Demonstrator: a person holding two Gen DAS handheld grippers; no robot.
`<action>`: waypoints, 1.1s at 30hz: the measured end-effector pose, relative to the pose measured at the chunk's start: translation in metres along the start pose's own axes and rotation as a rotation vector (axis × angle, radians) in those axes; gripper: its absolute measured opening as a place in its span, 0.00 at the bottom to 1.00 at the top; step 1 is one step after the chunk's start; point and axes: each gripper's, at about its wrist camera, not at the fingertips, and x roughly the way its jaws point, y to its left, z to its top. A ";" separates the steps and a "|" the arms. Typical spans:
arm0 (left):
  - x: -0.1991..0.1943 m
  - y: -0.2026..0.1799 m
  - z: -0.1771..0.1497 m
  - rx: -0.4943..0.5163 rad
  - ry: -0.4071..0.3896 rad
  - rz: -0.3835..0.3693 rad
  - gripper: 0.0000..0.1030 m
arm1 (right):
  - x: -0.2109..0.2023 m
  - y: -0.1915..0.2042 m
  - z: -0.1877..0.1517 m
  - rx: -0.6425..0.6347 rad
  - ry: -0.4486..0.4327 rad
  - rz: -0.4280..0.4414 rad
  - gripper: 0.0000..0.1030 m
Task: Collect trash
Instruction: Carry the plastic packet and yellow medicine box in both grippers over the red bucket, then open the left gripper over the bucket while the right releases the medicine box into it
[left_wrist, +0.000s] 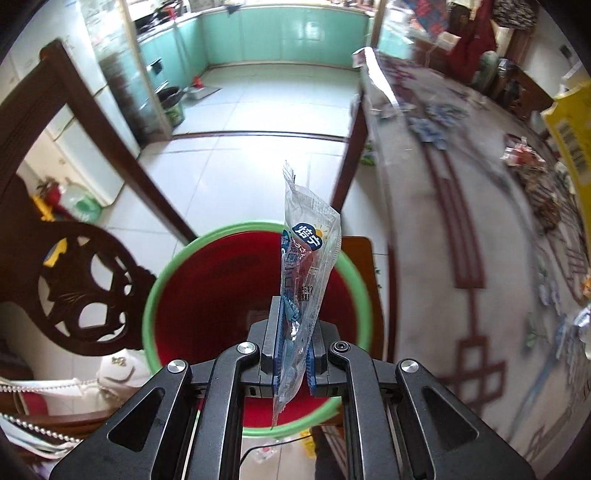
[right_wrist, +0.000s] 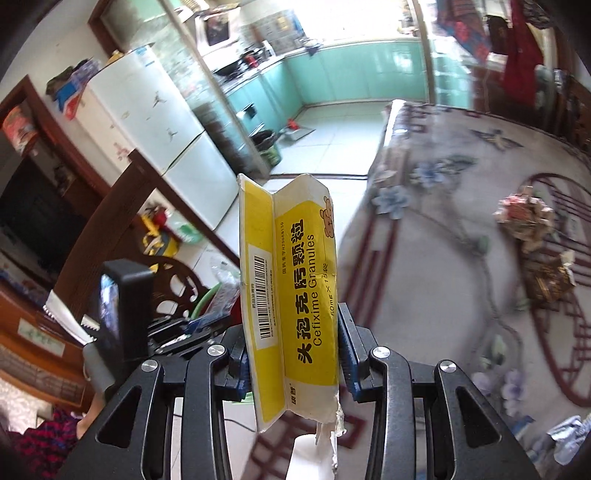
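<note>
Clearly two pieces of trash are held, one per gripper. Left gripper (left_wrist: 293, 345) is clamped on one clear wrapper (left_wrist: 306, 266) with Chinese print, standing toward 12 o'clock over one green-rimmed red bin (left_wrist: 159, 295). Right gripper (right_wrist: 293, 354) is clamped on one flattened yellow box (right_wrist: 291, 295) reading "Cefixime Granules", with a barcode. At 3 o'clock, more scraps (right_wrist: 524, 218) lie on one patterned table (right_wrist: 424, 295).

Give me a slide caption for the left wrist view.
Left gripper holds a clear snack wrapper above the green-rimmed bin.

Wrapper (left_wrist: 308, 266) above bin (left_wrist: 155, 295); table (left_wrist: 443, 221) right of bin.
</note>
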 end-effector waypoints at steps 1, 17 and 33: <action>0.004 0.006 0.000 -0.017 0.010 0.004 0.09 | 0.006 0.005 0.000 -0.011 0.010 0.005 0.35; 0.020 0.048 -0.013 -0.149 0.026 0.131 0.76 | 0.073 0.043 0.004 -0.089 0.139 0.081 0.40; -0.028 0.084 -0.016 -0.334 -0.111 0.168 0.79 | 0.125 0.068 0.008 -0.134 0.176 0.098 0.53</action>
